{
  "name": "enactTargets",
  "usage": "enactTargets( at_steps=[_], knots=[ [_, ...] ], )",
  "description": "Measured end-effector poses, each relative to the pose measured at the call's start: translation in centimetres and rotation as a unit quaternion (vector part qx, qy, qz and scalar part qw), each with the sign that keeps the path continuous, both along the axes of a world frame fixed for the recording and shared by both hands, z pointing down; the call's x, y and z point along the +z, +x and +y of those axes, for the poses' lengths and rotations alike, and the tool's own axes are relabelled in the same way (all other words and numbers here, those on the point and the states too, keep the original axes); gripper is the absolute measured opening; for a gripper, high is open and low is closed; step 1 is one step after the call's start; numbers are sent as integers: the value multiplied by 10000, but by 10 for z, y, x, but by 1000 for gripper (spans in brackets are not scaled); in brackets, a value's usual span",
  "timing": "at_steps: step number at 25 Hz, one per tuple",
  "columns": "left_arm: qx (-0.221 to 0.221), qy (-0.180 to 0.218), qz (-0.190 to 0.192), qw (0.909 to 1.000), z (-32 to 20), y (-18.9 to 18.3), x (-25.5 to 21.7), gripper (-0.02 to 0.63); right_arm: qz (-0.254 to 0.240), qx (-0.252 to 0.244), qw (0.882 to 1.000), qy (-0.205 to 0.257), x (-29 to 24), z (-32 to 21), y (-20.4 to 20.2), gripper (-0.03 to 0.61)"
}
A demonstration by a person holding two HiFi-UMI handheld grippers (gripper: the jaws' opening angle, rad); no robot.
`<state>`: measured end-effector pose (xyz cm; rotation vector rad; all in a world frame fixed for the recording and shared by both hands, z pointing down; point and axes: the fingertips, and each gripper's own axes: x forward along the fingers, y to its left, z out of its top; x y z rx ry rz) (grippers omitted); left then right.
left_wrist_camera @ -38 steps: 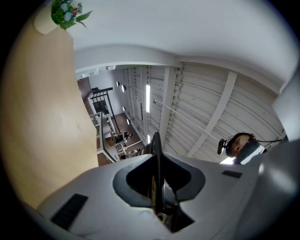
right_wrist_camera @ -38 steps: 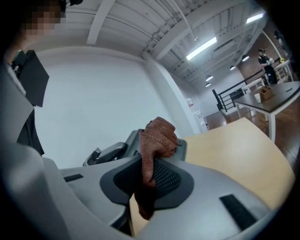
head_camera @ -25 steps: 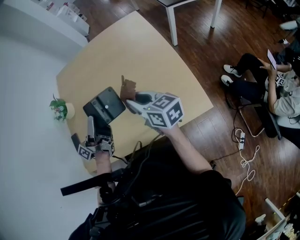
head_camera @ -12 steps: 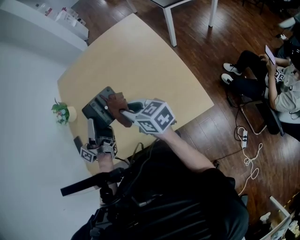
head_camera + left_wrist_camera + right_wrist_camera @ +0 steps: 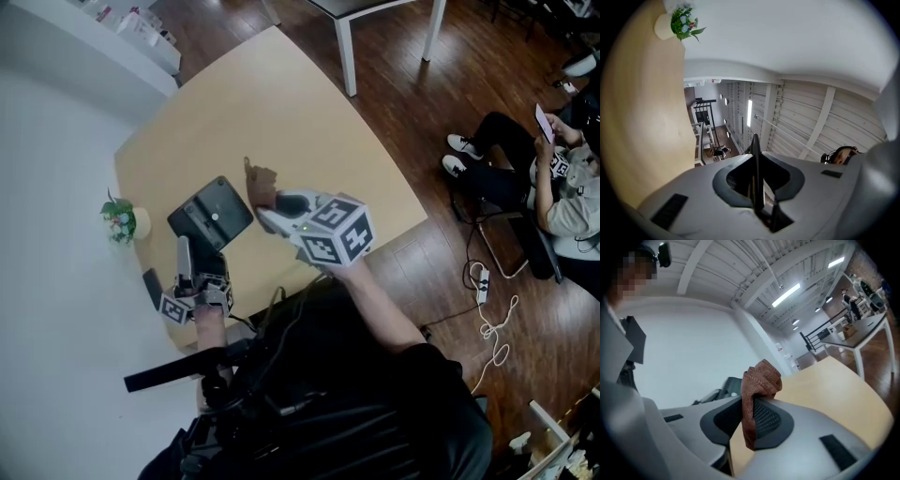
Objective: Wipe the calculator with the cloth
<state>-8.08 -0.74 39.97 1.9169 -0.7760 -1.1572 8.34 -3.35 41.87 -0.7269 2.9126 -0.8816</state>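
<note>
The dark calculator point(image 5: 211, 213) is held tilted above the tan table point(image 5: 309, 122). My left gripper point(image 5: 197, 251) is shut on its near edge. In the left gripper view the calculator point(image 5: 756, 180) shows edge-on as a thin dark slab pinched in my left gripper point(image 5: 757, 161). My right gripper point(image 5: 269, 202) is shut on a brown cloth point(image 5: 260, 180), which sticks up just right of the calculator, apart from its face. In the right gripper view the cloth point(image 5: 757, 387) bunches out of my right gripper point(image 5: 752, 404), with the calculator point(image 5: 725, 386) behind it on the left.
A small potted plant point(image 5: 120, 218) stands at the table's left edge by the white wall. A dark flat item point(image 5: 150, 286) lies beside the left gripper. Beyond the table are a white table's legs point(image 5: 347, 47), a seated person point(image 5: 553, 178) and a power strip point(image 5: 483, 279) on the wood floor.
Half a second ago the cloth lay on the calculator's face. It has since moved back off to the right, where it was one second ago. The left gripper has kept still.
</note>
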Motion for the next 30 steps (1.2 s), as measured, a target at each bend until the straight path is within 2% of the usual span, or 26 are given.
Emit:
enactTargets(
  at_steps=[3, 6, 8, 11, 14, 16, 18, 21, 23, 25, 27, 30],
  knots=[
    [62, 5, -197, 9998, -2, 9, -1, 57, -483, -787, 9954, 241, -34, 28, -37, 61],
    [198, 94, -156, 9996, -1, 17, -5, 57, -35, -1012, 9944, 307, -17, 36, -55, 61],
    [298, 133, -80, 9994, 1, 20, -7, 60, 246, -803, 9963, 179, 2, 26, -47, 63],
    [348, 109, -82, 9993, 2, 24, -6, 66, 401, -318, 9986, -129, 25, 3, -20, 64],
    [336, 34, -51, 9994, 2, 24, 0, 58, 871, 261, 9954, -291, 52, -18, 13, 62],
    [322, -25, -116, 9994, 1, 25, 3, 55, 1065, 563, 9924, -234, 56, -27, 30, 61],
    [311, -115, -230, 9992, 0, 26, 6, 58, 932, 641, 9936, 64, 37, -29, 32, 61],
    [323, -158, -322, 9988, -1, 26, 8, 57, 780, 497, 9901, 1057, -14, -28, 10, 61],
    [341, -123, -441, 9984, -1, 29, 8, 57, 920, 411, 9788, 1782, -45, -29, -10, 61],
    [372, -100, -581, 9976, 0, 34, 7, 58, 1208, 305, 9652, 2300, -63, -29, -29, 61],
    [395, -92, -680, 9969, 0, 39, 6, 58, 1482, 7, 9555, 2550, -65, -23, -50, 61],
    [376, -125, -750, 9964, -1, 40, 5, 60, 1698, -523, 9489, 2609, -53, -4, -74, 61]
  ],
)
